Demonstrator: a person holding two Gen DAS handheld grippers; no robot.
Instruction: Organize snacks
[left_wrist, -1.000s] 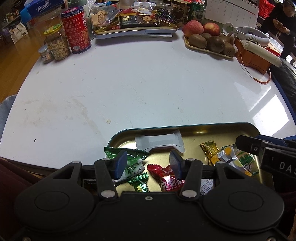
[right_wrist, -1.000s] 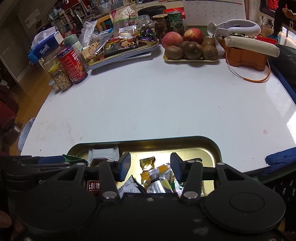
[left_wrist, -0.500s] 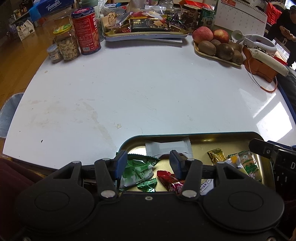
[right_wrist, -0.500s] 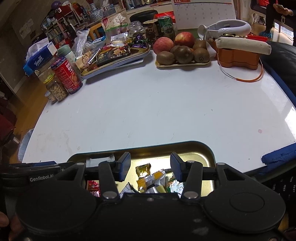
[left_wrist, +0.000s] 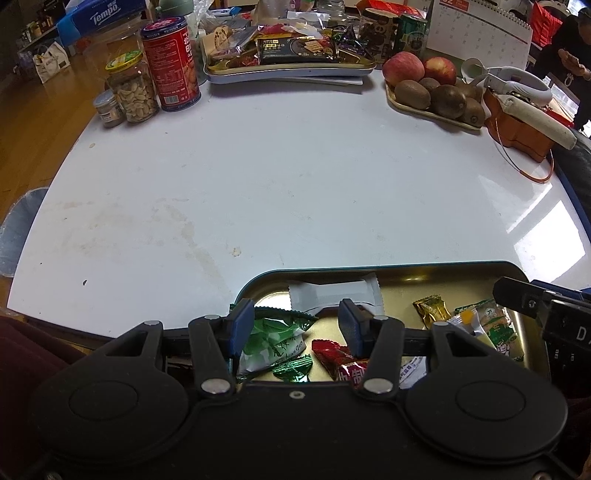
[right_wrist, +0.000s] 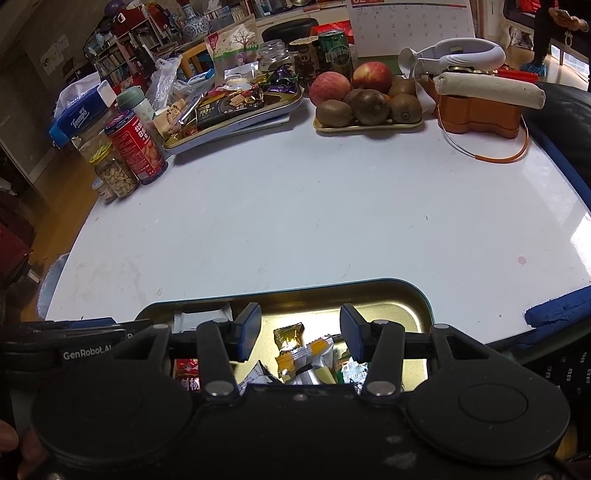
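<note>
A white table (left_wrist: 295, 177) fills the middle. At eleven o'clock on it stand a glass jar of nuts (left_wrist: 132, 92) and, just beside it, a red tin can (left_wrist: 170, 64), with a blue tissue pack (left_wrist: 99, 16) behind them. At one o'clock a flat dish (left_wrist: 424, 110) carries two apples (left_wrist: 402, 68) and several kiwis (left_wrist: 439, 98). A desk calendar (left_wrist: 480, 35) stands behind the fruit, and an orange box (left_wrist: 521, 127) sits at two o'clock.
</note>
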